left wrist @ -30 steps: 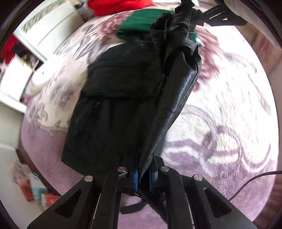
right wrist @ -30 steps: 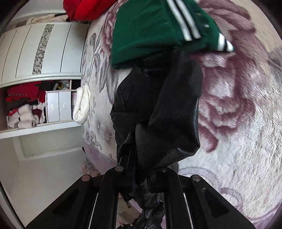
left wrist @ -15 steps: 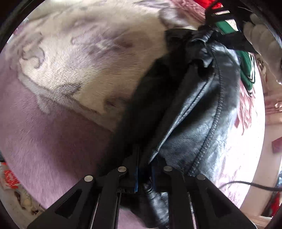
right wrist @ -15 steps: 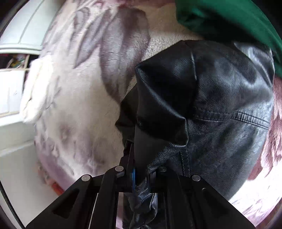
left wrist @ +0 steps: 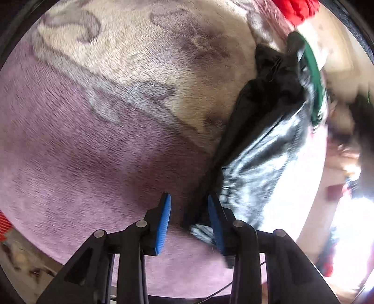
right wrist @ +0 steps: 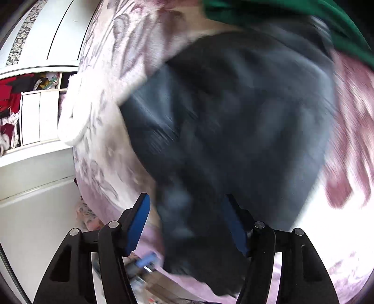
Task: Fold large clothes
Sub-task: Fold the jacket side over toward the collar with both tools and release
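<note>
**Both grips letting go of the black jacket: watch the fold**

Your left gripper (left wrist: 189,210) had its jaws opening, only a little apart, with the edge of the black leather jacket (left wrist: 254,149) lying between the blue pads (left wrist: 163,222) but no longer pinched. Your right gripper (right wrist: 184,217) was opening too, its jaws standing wider, with the jacket's dark bulk (right wrist: 233,121) between them and loose of both pads. The jacket lay on the purple floral blanket (left wrist: 98,149), stretched from your left fingers toward the far side.

The risk, as I judge it, was the stiff leather springing back as you released it, undoing whatever fold you had laid. A pad could also have dragged an edge with it if you pulled away before the jaws cleared the material. The right view was badly blurred, so you could not tell how flat the fold sat.

A green garment (right wrist: 303,21) touched or overlapped the jacket's far end and could have caught in the next fold. A red garment (left wrist: 299,9) lay beyond it, and a white fluffy item (right wrist: 77,117) sat near the blanket's edge beside the wardrobe shelves (right wrist: 35,112).
</note>
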